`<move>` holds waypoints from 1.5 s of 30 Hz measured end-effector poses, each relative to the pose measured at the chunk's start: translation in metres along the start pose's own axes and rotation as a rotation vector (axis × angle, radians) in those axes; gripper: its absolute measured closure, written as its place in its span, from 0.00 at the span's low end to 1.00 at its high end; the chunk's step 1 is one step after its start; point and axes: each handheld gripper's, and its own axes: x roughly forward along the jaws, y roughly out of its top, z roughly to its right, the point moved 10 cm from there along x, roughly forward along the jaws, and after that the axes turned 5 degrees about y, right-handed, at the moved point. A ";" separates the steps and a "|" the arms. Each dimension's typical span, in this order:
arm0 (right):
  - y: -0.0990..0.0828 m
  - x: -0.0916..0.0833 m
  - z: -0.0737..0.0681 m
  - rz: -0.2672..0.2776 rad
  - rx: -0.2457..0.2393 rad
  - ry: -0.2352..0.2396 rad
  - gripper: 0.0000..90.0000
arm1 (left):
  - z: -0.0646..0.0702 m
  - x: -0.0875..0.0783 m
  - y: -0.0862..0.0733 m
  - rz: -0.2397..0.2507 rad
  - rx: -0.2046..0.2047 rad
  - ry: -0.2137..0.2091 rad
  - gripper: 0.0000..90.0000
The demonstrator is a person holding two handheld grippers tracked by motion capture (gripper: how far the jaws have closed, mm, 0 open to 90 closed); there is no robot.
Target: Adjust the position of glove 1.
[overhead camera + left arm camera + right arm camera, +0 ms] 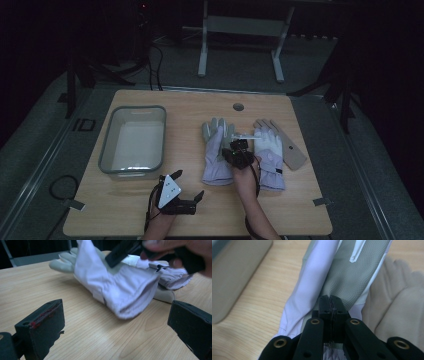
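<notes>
Worktop (82,335): pale wood-grain laminate, smooth, matt. Glove (352,277) under the right gripper (331,305): lilac cloth back, grey pebbled palm. Gripper: matt black plastic, brass-coloured rivets.

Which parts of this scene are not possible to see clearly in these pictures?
- High view: the right gripper covers the gap between the left glove and the right glove; what its shut jaws touch is unclear.
- Right gripper view: the jaws hide the glove fabric below them.
- Left gripper view: the hand is blurred and cut by the top edge.
- High view: the inside of the bin is dim.
</notes>
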 end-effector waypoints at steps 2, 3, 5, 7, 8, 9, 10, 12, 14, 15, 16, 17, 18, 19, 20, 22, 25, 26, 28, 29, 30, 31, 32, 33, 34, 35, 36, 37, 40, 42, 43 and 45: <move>-0.007 0.008 0.005 -0.018 -0.008 -0.017 0.98 | 0.000 0.000 0.000 -0.001 -0.001 -0.001 0.01; -0.015 0.016 0.009 -0.033 0.012 -0.014 0.98 | 0.000 0.000 0.000 -0.004 -0.002 -0.003 0.01; -0.020 0.021 0.012 -0.044 0.010 -0.015 0.97 | 0.000 0.001 0.000 -0.004 -0.004 -0.002 0.01; -0.024 0.025 0.013 -0.049 -0.009 -0.008 0.95 | 0.001 0.001 0.000 -0.004 0.002 -0.004 0.01; -0.024 0.025 0.013 -0.049 -0.009 -0.008 0.95 | 0.001 0.001 0.000 -0.004 0.002 -0.004 0.01; -0.024 0.026 0.013 -0.054 -0.027 -0.002 0.92 | 0.001 0.001 0.000 -0.003 0.004 -0.004 0.01; -0.024 0.026 0.013 -0.054 -0.027 -0.002 0.92 | 0.001 0.001 0.000 -0.003 0.003 -0.005 0.01; -0.023 0.025 0.014 -0.060 -0.040 -0.002 0.89 | 0.001 0.001 0.000 -0.003 0.002 -0.004 0.01; -0.021 0.023 0.013 -0.061 -0.057 -0.002 0.84 | 0.001 0.001 0.000 -0.002 0.001 -0.003 0.01; -0.020 0.023 0.013 -0.062 -0.067 -0.002 0.82 | 0.001 0.001 0.000 0.000 -0.002 -0.001 0.01; -0.017 0.020 0.013 -0.058 -0.085 0.001 0.77 | 0.000 0.001 0.000 0.001 -0.005 0.000 0.01; -0.013 0.016 0.011 -0.063 -0.105 0.013 0.69 | 0.000 0.001 0.000 0.000 -0.008 0.000 0.01; -0.013 0.016 0.011 -0.063 -0.105 0.013 0.69 | 0.000 0.001 0.000 0.000 -0.008 0.000 0.01; -0.006 0.010 0.011 -0.050 -0.136 0.016 0.65 | 0.000 0.001 0.000 0.000 -0.008 -0.001 0.01; -0.004 0.008 0.011 -0.048 -0.146 0.019 0.64 | 0.000 0.001 0.000 -0.001 -0.007 -0.001 0.01; 0.000 0.004 0.011 -0.053 -0.172 0.025 0.60 | 0.000 0.001 0.000 -0.001 -0.007 -0.001 0.01; 0.012 -0.010 0.016 -0.061 -0.244 0.041 0.58 | 0.000 0.001 0.000 -0.001 -0.009 -0.001 0.01; 0.012 -0.010 0.016 -0.061 -0.244 0.041 0.58 | 0.000 0.001 0.000 -0.001 -0.009 -0.002 0.01; 0.016 -0.019 0.022 -0.067 -0.267 0.045 0.58 | 0.000 0.001 0.000 -0.002 -0.009 -0.003 0.01; 0.018 -0.023 0.024 -0.071 -0.289 0.051 0.58 | 0.000 0.001 0.000 -0.002 -0.008 -0.003 0.01; 0.018 -0.030 0.029 -0.093 -0.315 0.060 0.59 | 0.000 0.001 0.000 -0.002 -0.007 -0.003 0.01; 0.018 -0.033 0.032 -0.108 -0.338 0.060 0.60 | 0.001 0.001 0.000 -0.001 -0.009 -0.002 0.01; 0.018 -0.036 0.036 -0.121 -0.345 0.057 0.62 | 0.001 0.001 0.000 -0.001 -0.010 -0.002 0.01; 0.017 -0.038 0.039 -0.132 -0.344 0.059 0.62 | 0.000 0.001 0.000 0.000 -0.011 -0.002 0.01; 0.015 -0.041 0.042 -0.154 -0.360 0.074 0.62 | 0.000 0.001 0.000 0.000 -0.012 -0.002 0.01; 0.013 -0.043 0.045 -0.173 -0.371 0.072 0.62 | 0.000 0.001 0.000 0.000 -0.013 -0.003 0.01; 0.011 -0.046 0.051 -0.185 -0.383 0.054 0.62 | 0.000 0.001 0.001 0.000 -0.016 -0.002 0.01; 0.008 -0.051 0.058 -0.205 -0.395 0.043 0.61 | 0.000 0.001 0.001 0.000 -0.017 -0.002 0.01; 0.003 -0.060 0.076 -0.221 -0.395 0.018 0.59 | 0.000 0.002 0.000 -0.003 -0.013 -0.002 0.01; -0.002 -0.067 0.091 -0.230 -0.393 0.002 0.58 | 0.000 0.002 0.000 -0.004 -0.009 -0.002 0.01; -0.002 -0.067 0.091 -0.230 -0.393 0.002 0.58 | 0.000 0.002 0.000 -0.004 -0.009 -0.002 0.01; -0.007 -0.075 0.112 -0.228 -0.382 -0.024 0.57 | 0.001 0.002 0.000 -0.004 -0.006 -0.001 0.01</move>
